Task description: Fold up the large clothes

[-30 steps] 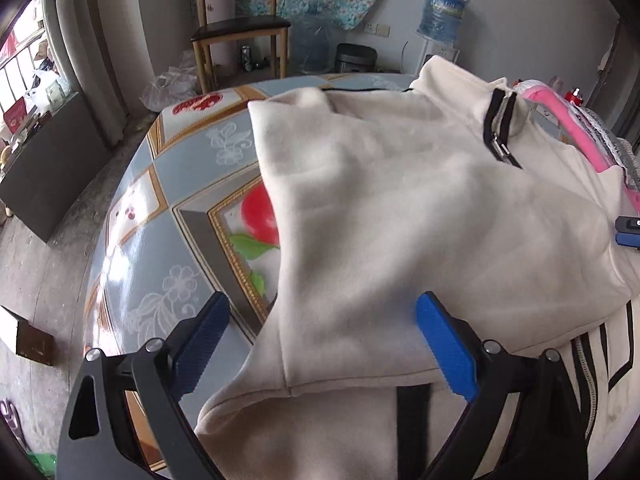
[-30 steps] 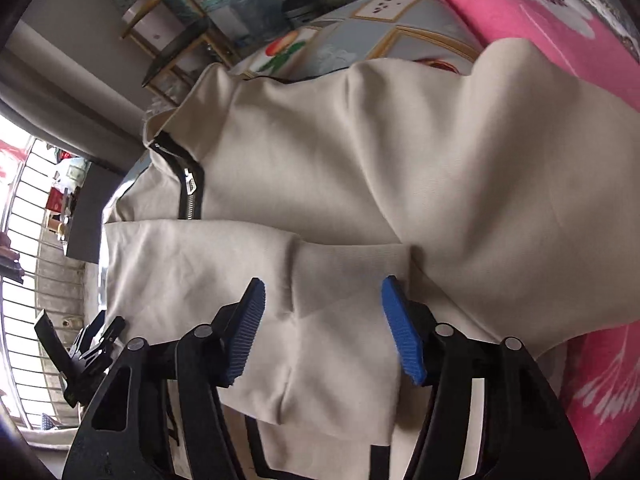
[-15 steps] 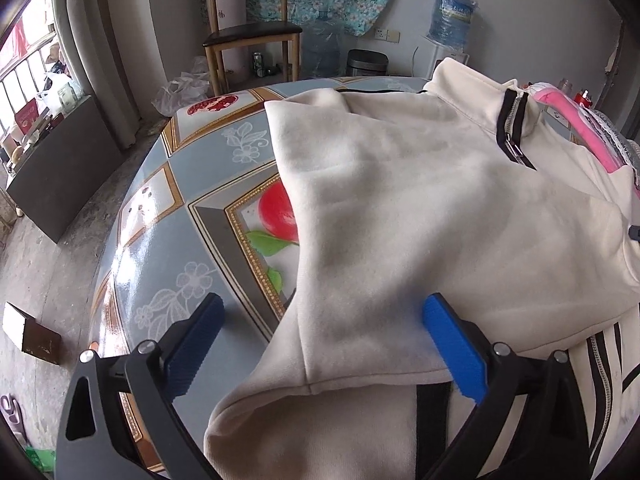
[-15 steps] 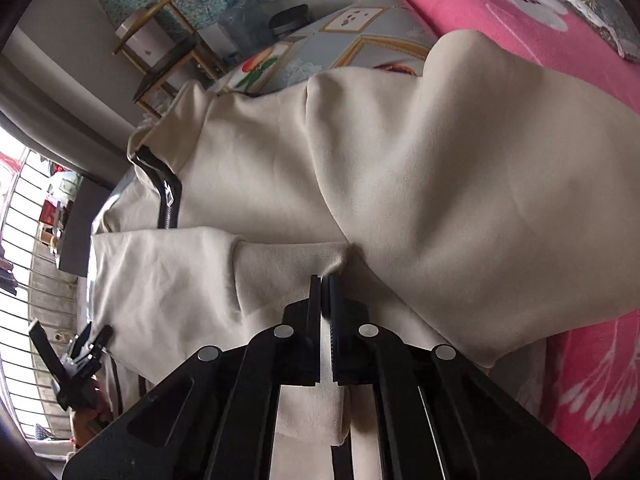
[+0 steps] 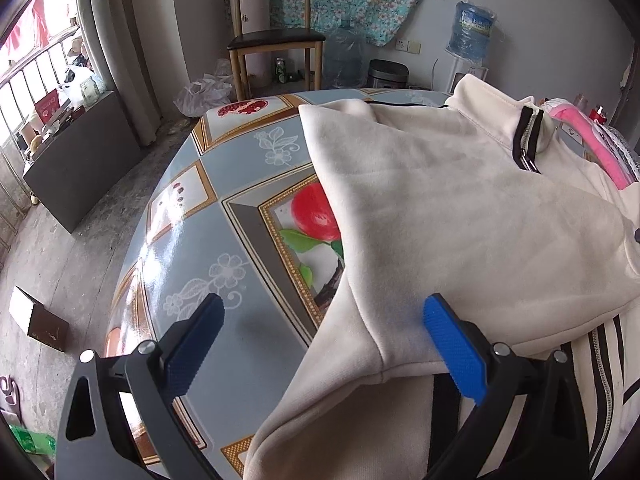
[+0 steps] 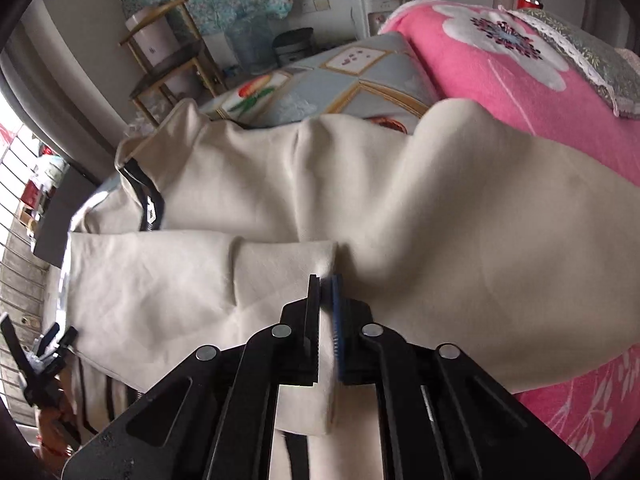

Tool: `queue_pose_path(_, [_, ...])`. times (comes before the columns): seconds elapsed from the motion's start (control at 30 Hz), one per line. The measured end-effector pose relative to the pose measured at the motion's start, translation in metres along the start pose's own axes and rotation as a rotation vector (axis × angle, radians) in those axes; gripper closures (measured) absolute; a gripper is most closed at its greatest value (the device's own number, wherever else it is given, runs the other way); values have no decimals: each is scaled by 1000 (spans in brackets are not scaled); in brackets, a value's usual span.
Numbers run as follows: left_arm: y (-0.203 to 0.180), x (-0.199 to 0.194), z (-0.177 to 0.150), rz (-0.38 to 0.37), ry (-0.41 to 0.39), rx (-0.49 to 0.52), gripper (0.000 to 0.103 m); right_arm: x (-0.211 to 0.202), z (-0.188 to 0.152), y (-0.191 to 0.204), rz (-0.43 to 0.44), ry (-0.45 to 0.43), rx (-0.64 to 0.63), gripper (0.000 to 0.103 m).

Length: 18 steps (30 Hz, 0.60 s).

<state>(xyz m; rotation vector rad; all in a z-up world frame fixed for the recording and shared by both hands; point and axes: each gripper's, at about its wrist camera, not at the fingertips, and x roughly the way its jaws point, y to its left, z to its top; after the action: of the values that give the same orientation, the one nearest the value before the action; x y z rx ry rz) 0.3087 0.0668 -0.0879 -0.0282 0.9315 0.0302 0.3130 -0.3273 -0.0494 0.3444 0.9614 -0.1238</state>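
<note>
Sleeve-fold step: cream jacket [image 5: 460, 208] lies on the table [image 5: 224, 240]. My right gripper [image 6: 326, 288] pinches its cuff, jaws easing apart — my left gripper [image 5: 320, 320] gapes wide over the other. Next: left must grip.

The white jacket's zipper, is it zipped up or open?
Zipped up at the collar: the zipper teeth meet and its pull hangs on the white jacket. Lower down is hidden.

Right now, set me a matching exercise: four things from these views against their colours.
Things:
1. jacket
2. blanket
3. chair seat
4. left gripper pads

Colours:
A. pink
B. blue
C. cream
D. black

Pairs: 1-C, 2-A, 3-D, 4-B
</note>
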Motion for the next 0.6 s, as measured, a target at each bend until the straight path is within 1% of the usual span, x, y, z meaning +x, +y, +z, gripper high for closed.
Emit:
queue_pose_path(0.03, [1, -6, 0, -2, -18, 0, 5, -10, -1, 0, 16, -26, 5, 81])
queue_pose_path(0.07, [1, -14, 2, -4, -42, 5, 5, -24, -3, 4, 45, -64, -1, 70])
queue_pose_path(0.1, [0, -23, 4, -9, -69, 16, 5, -37, -7, 11, 70, -105, -28, 63])
queue_pose_path(0.13, [-3, -31, 6, -18, -89, 28, 5, -47, -10, 20, 81, -133, -64, 51])
queue_pose_path(0.17, [-6, -37, 9, -32, -101, 41, 5, -51, -15, 31, 85, -144, -110, 45])
queue_pose_path(0.2, [-13, -39, 12, -53, -98, 57, 5, -49, -21, 42, 85, -131, -151, 45])
queue_pose_path(0.27, [-26, -36, 17, -87, -70, 78, 5, -31, -33, 56, 78, -72, -195, 45])
queue_pose_path(0.37, [-49, -19, 20, -111, -10, 107, 5, 9, -52, 60, 17, 33, -201, 45])
queue_pose_path(0.43, [-60, -4, 17, -101, 30, 132, 5, 6, -57, 57, 22, 11, -198, 45])
queue_pose_path(0.5, [-66, 7, 12, -72, 49, 147, 5, -12, -54, 44, 71, -14, -142, 45])
queue_pose_path(0.53, [-68, 9, 10, -56, 46, 156, 5, -22, -51, 34, 81, -32, -113, 45])
queue_pose_path(0.6, [-70, 10, 7, -43, 37, 170, 5, -47, -42, 1, 68, -87, -34, 42])
